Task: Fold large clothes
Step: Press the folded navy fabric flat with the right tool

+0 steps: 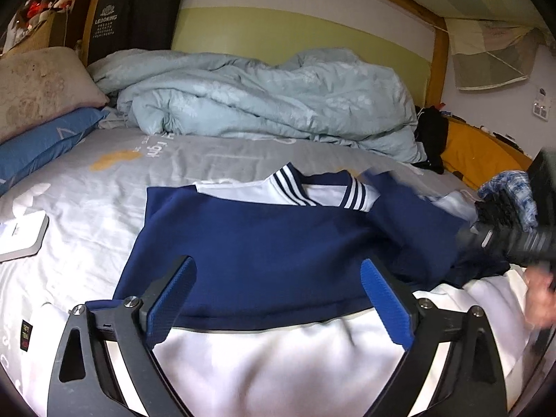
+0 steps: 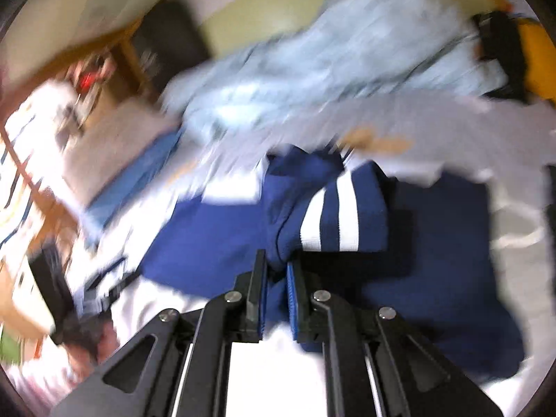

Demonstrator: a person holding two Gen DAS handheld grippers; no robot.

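Observation:
A navy and white jacket [image 1: 264,243] with a striped collar lies on the grey bedsheet [image 1: 104,201], its left sleeve folded across the chest. My left gripper [image 1: 278,271] is open and empty, hovering over the jacket's white lower part. My right gripper [image 2: 276,271] is shut on the navy sleeve [image 2: 312,222] near its white-striped cuff and holds it over the jacket body. The right wrist view is blurred. The right gripper also shows at the right edge of the left wrist view [image 1: 504,236].
A rumpled light-blue duvet [image 1: 264,100] lies along the back of the bed. Pillows [image 1: 41,111] are stacked at the left. A white flat box [image 1: 21,236] lies on the sheet at the left. Black and yellow items [image 1: 462,146] lie at the right.

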